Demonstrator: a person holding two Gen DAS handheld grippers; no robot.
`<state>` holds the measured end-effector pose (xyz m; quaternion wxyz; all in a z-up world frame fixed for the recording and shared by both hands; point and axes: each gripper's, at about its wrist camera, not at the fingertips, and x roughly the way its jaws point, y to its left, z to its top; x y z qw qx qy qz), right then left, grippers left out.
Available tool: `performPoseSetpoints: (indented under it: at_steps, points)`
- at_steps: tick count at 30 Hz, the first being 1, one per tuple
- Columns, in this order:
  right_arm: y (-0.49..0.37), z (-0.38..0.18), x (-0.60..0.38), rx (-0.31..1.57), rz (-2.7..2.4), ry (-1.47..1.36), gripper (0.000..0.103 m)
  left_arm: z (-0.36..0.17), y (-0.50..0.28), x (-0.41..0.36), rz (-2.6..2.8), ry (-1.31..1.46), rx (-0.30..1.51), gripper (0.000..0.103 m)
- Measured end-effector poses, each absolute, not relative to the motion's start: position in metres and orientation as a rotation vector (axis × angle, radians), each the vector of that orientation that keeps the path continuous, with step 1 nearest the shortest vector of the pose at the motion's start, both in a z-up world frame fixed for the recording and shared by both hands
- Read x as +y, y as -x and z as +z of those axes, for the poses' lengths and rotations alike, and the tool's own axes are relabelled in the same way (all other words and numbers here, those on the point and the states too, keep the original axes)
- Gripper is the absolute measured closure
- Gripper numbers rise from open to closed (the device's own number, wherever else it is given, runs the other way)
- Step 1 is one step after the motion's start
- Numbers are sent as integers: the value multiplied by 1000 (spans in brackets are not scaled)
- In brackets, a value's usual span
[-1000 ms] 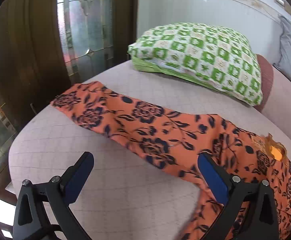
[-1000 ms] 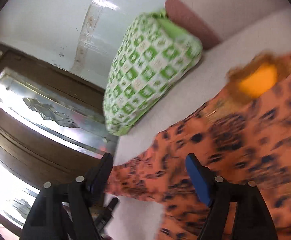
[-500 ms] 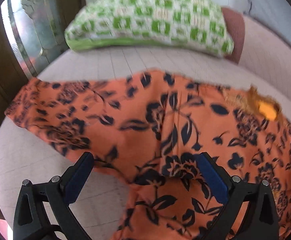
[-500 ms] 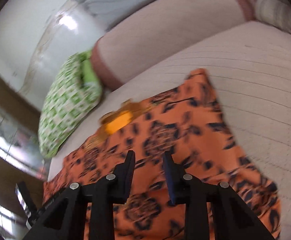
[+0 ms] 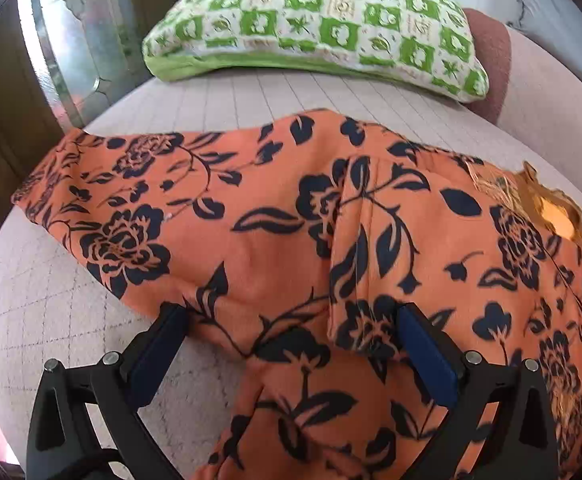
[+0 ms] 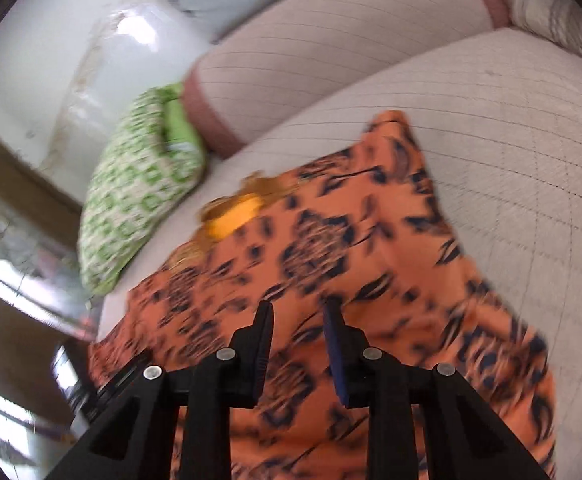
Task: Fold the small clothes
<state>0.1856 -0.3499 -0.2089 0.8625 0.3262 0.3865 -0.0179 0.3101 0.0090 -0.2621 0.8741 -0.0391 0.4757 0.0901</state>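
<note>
Fingers of left gripper point(image 5: 291, 330) spread over orange garment point(image 5: 275, 224); right gripper point(image 6: 297, 322) narrowly parted.

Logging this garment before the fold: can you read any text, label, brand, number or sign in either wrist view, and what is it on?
None readable in either view.
Orange floral garment: only a dark flower print; the yellow patch at its neckline shows no legible writing.
Green checked pillow: squares hold leaf and flower motifs, no letters made out.
Right wrist view is motion-blurred; nothing legible there.
</note>
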Motion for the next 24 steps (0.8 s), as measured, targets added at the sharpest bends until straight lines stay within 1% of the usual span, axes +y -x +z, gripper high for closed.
performPoseSetpoints:
  at_steps: [3, 6, 7, 10, 12, 16, 19, 22, 23, 24]
  points:
    - [-162, -194, -318, 805, 18, -601, 74, -252, -311, 25, 124, 138, 1095, 0]
    - [-125, -194, -298, 798, 82, -580, 74, -226, -284, 54, 148, 171, 1003, 0]
    - [-113, -200, -295, 800, 105, -597, 74, -215, -272, 73, 186, 190, 965, 0]
    - [-92, -224, -287, 843, 121, -633, 74, -203, -256, 135, 269, 290, 939, 0]
    - [-100, -236, -277, 897, 134, -646, 72, -201, -249, 171, 318, 353, 935, 0]
    - [-115, -239, -248, 906, 198, -597, 73, -201, -250, 270, 430, 505, 943, 0]
    - [-123, -238, -235, 904, 254, -619, 73, -205, -260, 323, 448, 573, 933, 0]
    - [-127, -235, -228, 890, 280, -613, 72, -203, -270, 365, 423, 690, 871, 0]
    - [-129, -233, -226, 887, 289, -612, 72, -203, -271, 370, 409, 723, 860, 1]
    - [-131, -232, -225, 884, 299, -608, 72, -205, -278, 381, 371, 784, 839, 8]
